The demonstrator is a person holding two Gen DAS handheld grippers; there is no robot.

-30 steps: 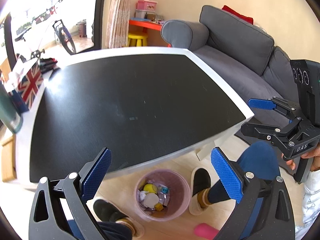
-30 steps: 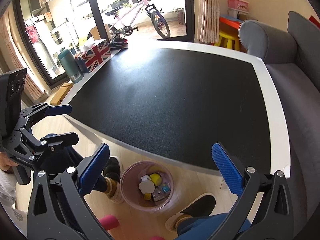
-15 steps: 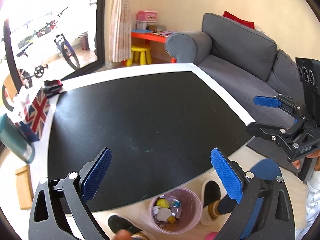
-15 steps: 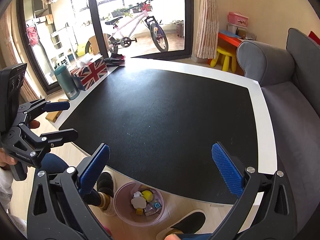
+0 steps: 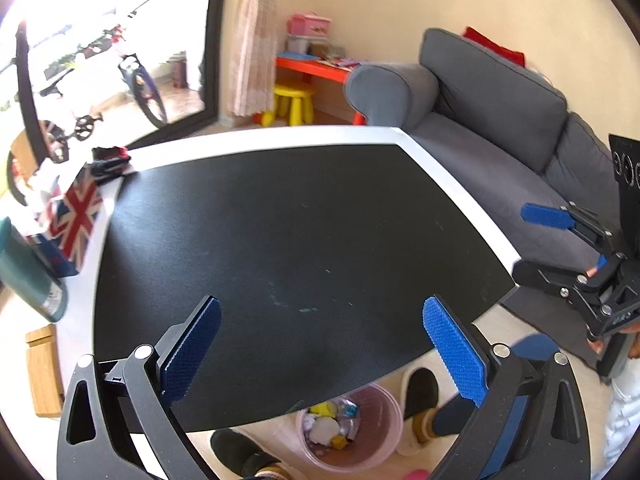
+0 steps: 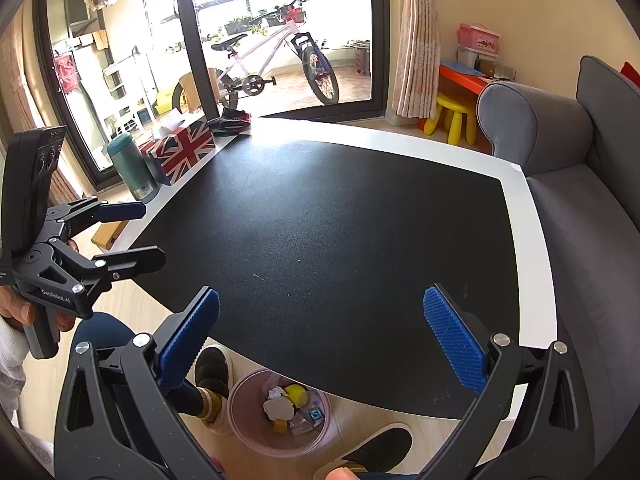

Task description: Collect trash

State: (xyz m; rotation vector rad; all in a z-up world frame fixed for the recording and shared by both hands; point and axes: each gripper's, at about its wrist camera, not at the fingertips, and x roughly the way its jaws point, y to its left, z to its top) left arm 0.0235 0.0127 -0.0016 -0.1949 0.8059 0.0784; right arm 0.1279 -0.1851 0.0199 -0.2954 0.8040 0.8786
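The blue-padded fingers (image 5: 192, 344) of the left gripper (image 5: 320, 350) are spread wide with nothing between them, and the right gripper (image 6: 322, 344) likewise stands released and empty, its fingers (image 6: 454, 340) far apart. Both hover above the near edge of a low table (image 5: 460, 184) whose black top is framed by a white border. In the left wrist view the right gripper shows at the right edge, held in a hand (image 5: 632, 344); in the right wrist view the left gripper shows at the left, gripped by the other hand (image 6: 16, 312).

The trash bin (image 5: 352, 432), a pink translucent pail, sits on the floor just beside the table's near edge, partly tucked beneath it. Inside lies the collected trash (image 6: 292, 410): a white crumpled piece, a yellow item and small wrappers. The person's slippered feet (image 6: 212, 372) stand on either side of the bin.

Along the table's far left border stand a Union Jack tissue box (image 6: 180, 152), a teal flask (image 6: 132, 168) just beside it, and a dark folded item (image 6: 232, 124) further back. A grey sofa (image 5: 500, 120) runs along the right side of the table. Beyond are a yellow stool (image 6: 452, 116), an orange desk (image 5: 316, 66) and a bicycle (image 6: 272, 68) past the glass door.
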